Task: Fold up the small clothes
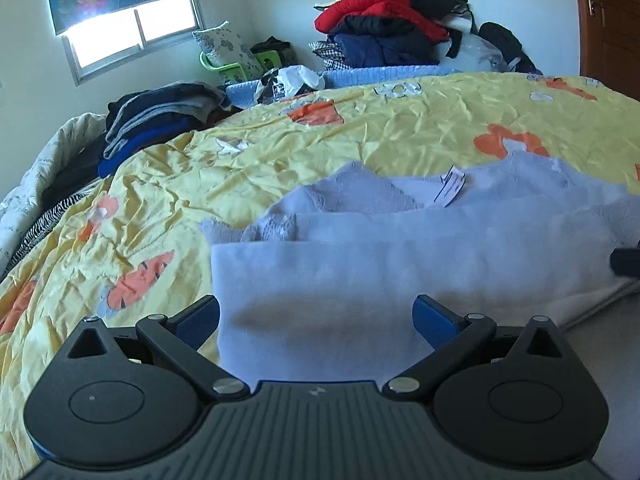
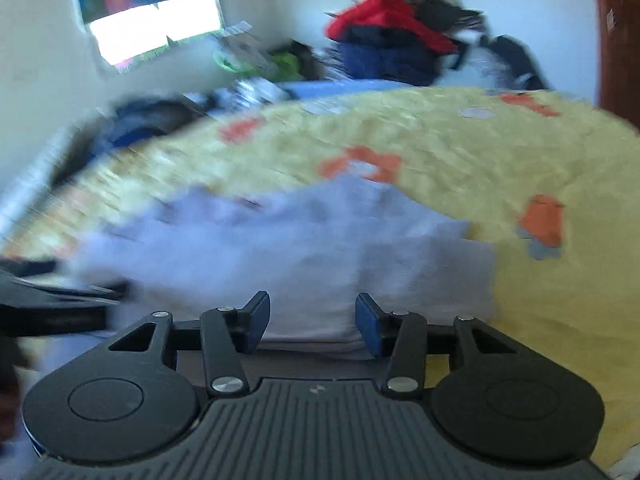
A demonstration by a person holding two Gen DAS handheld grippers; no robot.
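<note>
A pale lavender garment [image 1: 360, 264] lies partly folded on the yellow bedspread [image 1: 160, 208], with a white tag [image 1: 452, 186] showing near its far edge. My left gripper [image 1: 316, 320] is open, its blue pads on either side of the garment's near edge. In the right wrist view, which is motion-blurred, the same garment [image 2: 304, 248] lies in front of my right gripper [image 2: 312, 320], which is open over the garment's near right part. The left gripper's dark body [image 2: 52, 304] shows at the left edge there.
A stack of dark folded clothes [image 1: 156, 120] sits at the far left of the bed. A heap of red and navy jackets [image 1: 384, 28] is piled against the back wall. A wooden door [image 1: 612, 20] stands at the right. A window [image 1: 128, 32] is at the back left.
</note>
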